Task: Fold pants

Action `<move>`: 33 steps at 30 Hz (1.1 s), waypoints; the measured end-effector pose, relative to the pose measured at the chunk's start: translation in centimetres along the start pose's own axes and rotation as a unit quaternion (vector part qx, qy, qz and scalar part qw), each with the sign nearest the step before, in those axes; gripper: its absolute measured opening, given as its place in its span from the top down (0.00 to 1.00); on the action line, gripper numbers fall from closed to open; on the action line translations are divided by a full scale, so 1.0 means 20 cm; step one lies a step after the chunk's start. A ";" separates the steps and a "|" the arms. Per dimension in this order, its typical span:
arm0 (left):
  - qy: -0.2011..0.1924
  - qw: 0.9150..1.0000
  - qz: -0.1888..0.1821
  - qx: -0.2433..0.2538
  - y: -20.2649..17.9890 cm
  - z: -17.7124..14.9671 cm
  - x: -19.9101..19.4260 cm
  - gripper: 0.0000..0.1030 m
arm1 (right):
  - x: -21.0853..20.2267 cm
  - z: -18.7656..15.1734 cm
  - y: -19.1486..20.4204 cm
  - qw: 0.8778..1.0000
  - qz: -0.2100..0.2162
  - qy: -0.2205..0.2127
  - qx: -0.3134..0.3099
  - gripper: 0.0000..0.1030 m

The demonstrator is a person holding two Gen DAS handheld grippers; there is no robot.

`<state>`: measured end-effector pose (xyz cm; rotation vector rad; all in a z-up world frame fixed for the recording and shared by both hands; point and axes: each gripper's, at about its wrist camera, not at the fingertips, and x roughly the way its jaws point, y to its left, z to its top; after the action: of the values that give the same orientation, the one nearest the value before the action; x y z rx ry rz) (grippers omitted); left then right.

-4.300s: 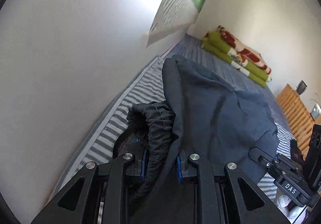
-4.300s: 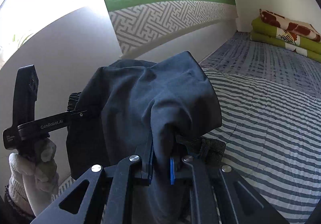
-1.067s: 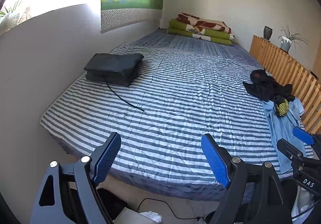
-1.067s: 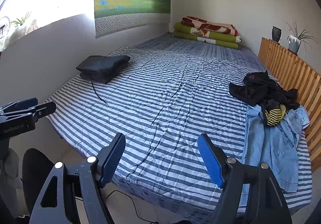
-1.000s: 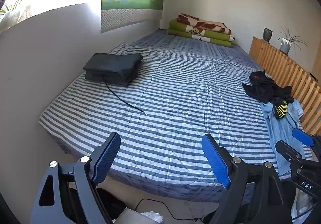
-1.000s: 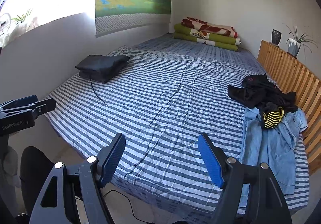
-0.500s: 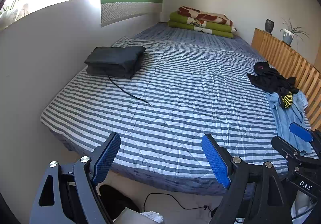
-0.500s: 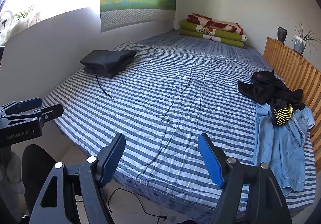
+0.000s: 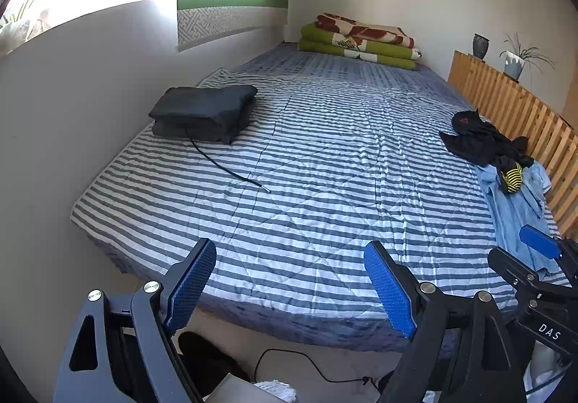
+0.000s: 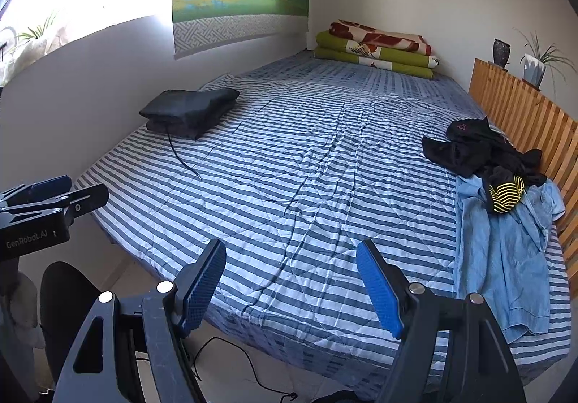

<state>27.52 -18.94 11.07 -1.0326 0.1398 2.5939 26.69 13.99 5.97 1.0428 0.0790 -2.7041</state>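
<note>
Standing off: you hold both claws back at the foot of the striped bed [image 9: 325, 186], aimed down over its near edge, nothing in either one.
Left gripper [image 9: 289, 287]: jaws spread wide, blue pads [image 9: 191, 282] facing each other over bare quilt.
Right gripper [image 10: 290, 289]: also well apart and empty (a touch narrower than the left, by the look of it).
Step in hand: one pair looks finished; the folded dark pants [image 9: 204, 112] sit as a neat stack at the far left, by the wall, with a black drawcord [image 9: 231, 168] trailing out over the stripes.
Judged progress: you seem to be between garments, so this reads as the pause before fetching another.
Next move calls for: a reach to the far right, where the black garment [image 10: 469, 146] lies bunched on the light-blue denim piece [image 10: 505, 251] beside the wooden slatted rail [image 10: 523, 121]; which of them is pants, you cannot tell from here.
Pile versus claws: well apart from both, nearer your right claw.
Folded stack versus claws: well apart, ahead and left.
</note>
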 end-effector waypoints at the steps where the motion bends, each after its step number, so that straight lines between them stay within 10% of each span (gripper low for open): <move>1: -0.001 1.000 0.000 0.000 0.00 0.00 0.00 0.16 | 0.00 0.00 0.00 1.000 0.001 0.002 0.001 0.31; 33: 0.015 1.000 0.000 -0.002 0.03 -0.04 0.06 0.14 | 0.06 -0.03 0.03 1.000 0.006 0.016 0.003 0.31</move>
<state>26.91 -19.33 9.63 -1.0739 0.1421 2.5809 26.40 13.31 4.78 1.0858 0.0699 -2.6795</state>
